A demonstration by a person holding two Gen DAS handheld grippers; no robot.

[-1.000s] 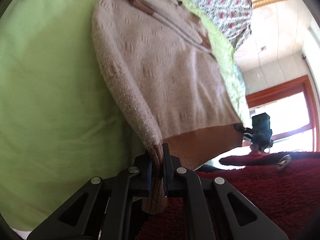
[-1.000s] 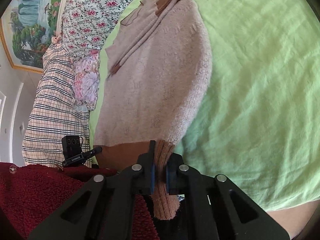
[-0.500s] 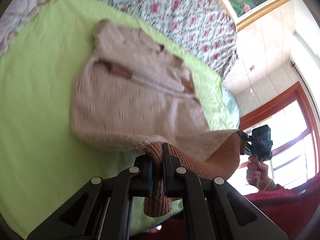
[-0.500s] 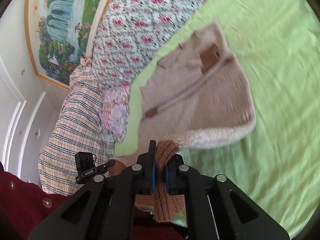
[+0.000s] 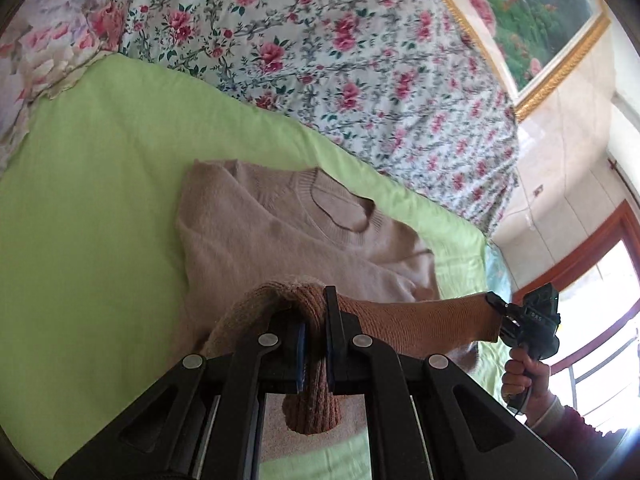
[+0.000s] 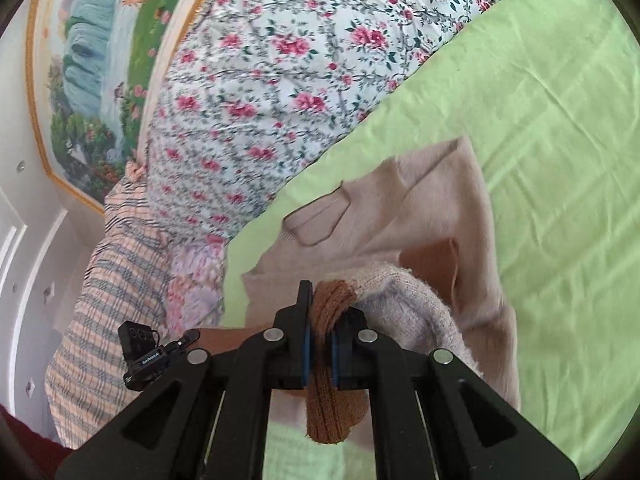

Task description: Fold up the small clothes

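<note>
**Gripping the brown hem at both corners, sweater lifted over the bed**

Pinching hard on the left: the left gripper has its jaws pressed onto the ribbed brown cuff and hem of the beige knitted sweater, a wad of brown rib hanging out below the fingers. From this camera the sweater's upper half lies flat on the light green bed sheet, round neckline facing up, shoulders toward the floral quilt with pink roses. The brown hem band stretches taut off to the right, raised off the sheet, and there at its far end is the right gripper, clamped on the corner, with the person's hand around its handle. A gold-framed painting and a red-framed window sit beyond.

Now the right wrist view: the right gripper has its jaws closed on bunched brown rib, with a fuzzy pale sleeve draped over the right finger. The sweater shows from the other side here, its right edge folded and rumpled on the green sheet, something the left camera hides. The left gripper shows only as a small black tip at the hem's far corner; its jaws are too small to read from here. Only this view catches the plaid checked blanket beside the floral quilt.
</note>
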